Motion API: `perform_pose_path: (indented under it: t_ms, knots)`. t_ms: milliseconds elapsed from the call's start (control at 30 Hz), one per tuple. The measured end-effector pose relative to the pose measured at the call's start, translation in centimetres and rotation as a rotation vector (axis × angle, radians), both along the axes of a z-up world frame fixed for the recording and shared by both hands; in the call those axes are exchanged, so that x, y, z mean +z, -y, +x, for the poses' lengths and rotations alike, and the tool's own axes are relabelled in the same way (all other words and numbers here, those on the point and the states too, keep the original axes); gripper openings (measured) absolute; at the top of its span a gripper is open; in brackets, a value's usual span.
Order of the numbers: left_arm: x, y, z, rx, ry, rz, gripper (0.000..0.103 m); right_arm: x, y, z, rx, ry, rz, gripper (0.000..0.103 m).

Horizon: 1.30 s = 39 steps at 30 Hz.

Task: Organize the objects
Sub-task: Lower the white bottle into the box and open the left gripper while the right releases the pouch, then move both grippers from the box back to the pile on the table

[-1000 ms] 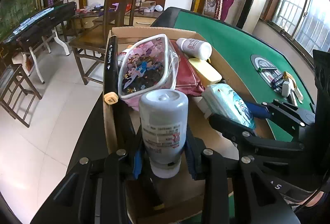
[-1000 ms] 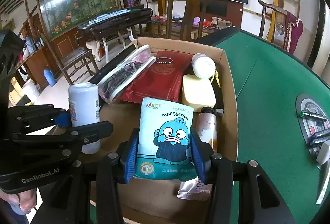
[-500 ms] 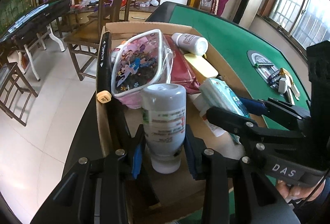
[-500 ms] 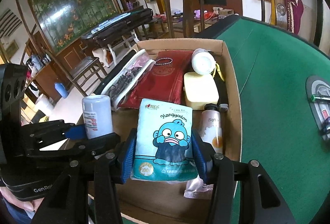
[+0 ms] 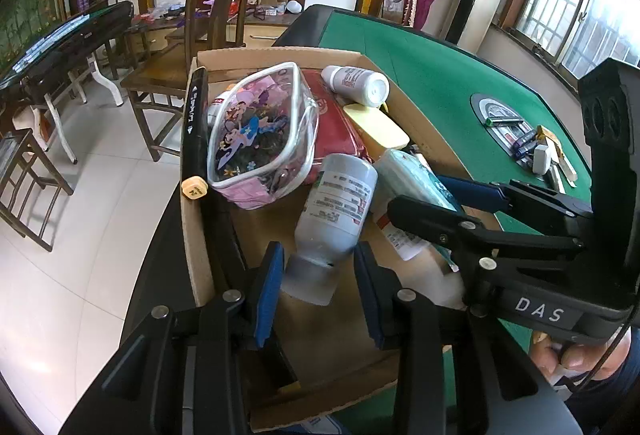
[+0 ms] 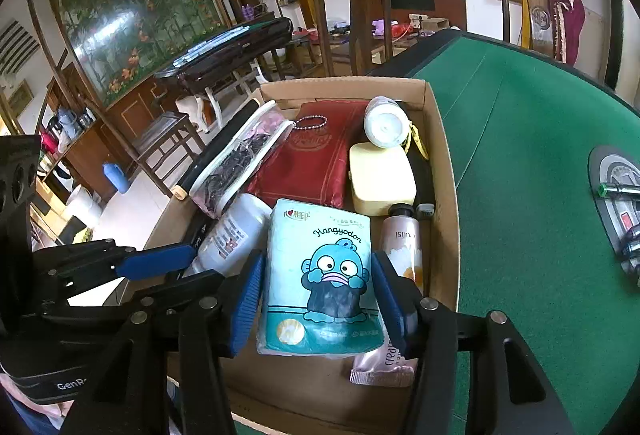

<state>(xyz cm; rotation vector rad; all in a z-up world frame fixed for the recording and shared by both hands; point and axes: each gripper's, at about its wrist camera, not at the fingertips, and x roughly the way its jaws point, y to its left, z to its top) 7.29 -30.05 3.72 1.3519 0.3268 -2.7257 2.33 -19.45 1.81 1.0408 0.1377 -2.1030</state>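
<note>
Bottle (image 5: 335, 211) now tilted between slack left tongs (image 5: 318, 287).

White bottle (image 5: 338, 207) lying tilted in cardboard box (image 5: 192, 235), cap end near, leaning right against tissue pack. Tissue pack (image 6: 320, 275), pale blue with cartoon fish, lying face up at near middle of box. Cartoon zip pouch (image 5: 260, 131) sitting far left; yellow case (image 6: 380, 179), cream tube (image 6: 404, 243) lying right.
</note>
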Motion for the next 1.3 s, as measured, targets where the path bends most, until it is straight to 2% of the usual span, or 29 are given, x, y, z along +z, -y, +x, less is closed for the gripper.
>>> perform_pose_path:
  t_ms: [167,767,1033,1300]
  knots:
    - [0.4,0.1,0.2,0.006,-0.005,-0.008,0.035,0.5,-0.5,0.2,-0.004,-0.006,-0.024,0.063]
    - [3.1,-1.6,1.5,0.005,-0.029,-0.054,0.035,3.0,-3.6,0.8,-0.022,-0.005,-0.118,0.063]
    - [4.1,-4.8,1.0,-0.038,-0.049,-0.047,0.036,4.0,-9.2,-0.1,-0.093,-0.017,-0.142,0.063]
    - [3.7,-12.3,-2.4,-0.174,-0.046,-0.005,0.037,4.4,-17.7,-1.7,-0.214,-0.025,-0.163,0.063]
